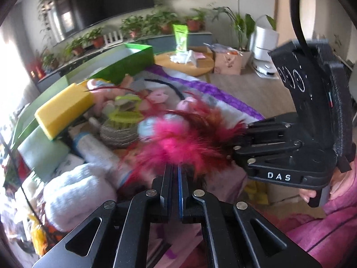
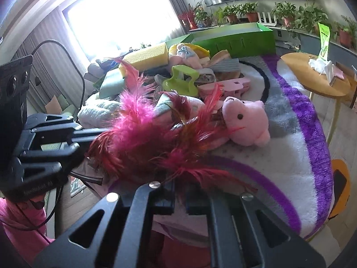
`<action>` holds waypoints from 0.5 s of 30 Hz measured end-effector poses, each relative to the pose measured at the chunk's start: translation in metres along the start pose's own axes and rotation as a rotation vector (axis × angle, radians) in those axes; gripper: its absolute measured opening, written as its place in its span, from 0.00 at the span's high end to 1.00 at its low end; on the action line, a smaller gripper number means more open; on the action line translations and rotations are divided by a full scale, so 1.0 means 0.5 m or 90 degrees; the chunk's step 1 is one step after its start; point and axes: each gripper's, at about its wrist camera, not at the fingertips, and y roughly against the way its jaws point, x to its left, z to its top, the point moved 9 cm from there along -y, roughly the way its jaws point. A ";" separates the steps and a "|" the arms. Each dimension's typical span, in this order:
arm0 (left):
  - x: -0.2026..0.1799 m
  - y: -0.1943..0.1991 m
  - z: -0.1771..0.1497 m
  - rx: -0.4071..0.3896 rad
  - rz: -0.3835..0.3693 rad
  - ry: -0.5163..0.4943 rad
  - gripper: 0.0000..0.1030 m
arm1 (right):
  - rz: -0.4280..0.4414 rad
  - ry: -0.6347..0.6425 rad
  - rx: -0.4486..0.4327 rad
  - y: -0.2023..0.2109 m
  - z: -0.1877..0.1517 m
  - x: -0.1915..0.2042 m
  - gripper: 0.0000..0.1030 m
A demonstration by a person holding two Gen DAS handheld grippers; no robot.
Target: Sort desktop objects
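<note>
The feather toy (image 1: 178,143) sits at the centre of both views, a bundle of pink and dark red plumes held between our two grippers above the cluttered, purple-edged rug (image 2: 312,120). In the left wrist view our left gripper (image 1: 175,174) has its jaws drawn together at the base of the plumes, clamped on the feather toy, while our right gripper (image 1: 241,138) comes in from the right of the frame with its tips buried in the feathers. In the right wrist view its jaws look closed, but the feathers hide what they pinch, so we cannot tell whether it truly grips the toy.

We judge the toy very light, soft and springy; plumes would slip or tear if pulled, so the firm bound base is the place to hold.

In the right wrist view its long axis runs from lower right to upper left, the longest plumes pointing toward the yellow sponge (image 2: 145,55). The pink plush pig (image 2: 247,122) lies just right of it.
</note>
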 end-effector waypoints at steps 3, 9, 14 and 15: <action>-0.001 -0.019 0.005 0.009 0.027 -0.013 0.74 | 0.001 -0.005 0.001 0.000 0.000 -0.002 0.93; 0.005 -0.018 0.027 -0.026 0.042 -0.012 0.45 | 0.005 -0.011 0.003 0.003 0.000 -0.005 0.93; 0.019 -0.043 0.038 -0.014 0.014 0.028 0.84 | 0.011 -0.012 0.003 0.001 0.000 -0.004 0.93; 0.022 -0.049 0.035 -0.008 0.009 0.036 0.86 | 0.013 -0.014 0.004 0.000 0.001 -0.005 0.93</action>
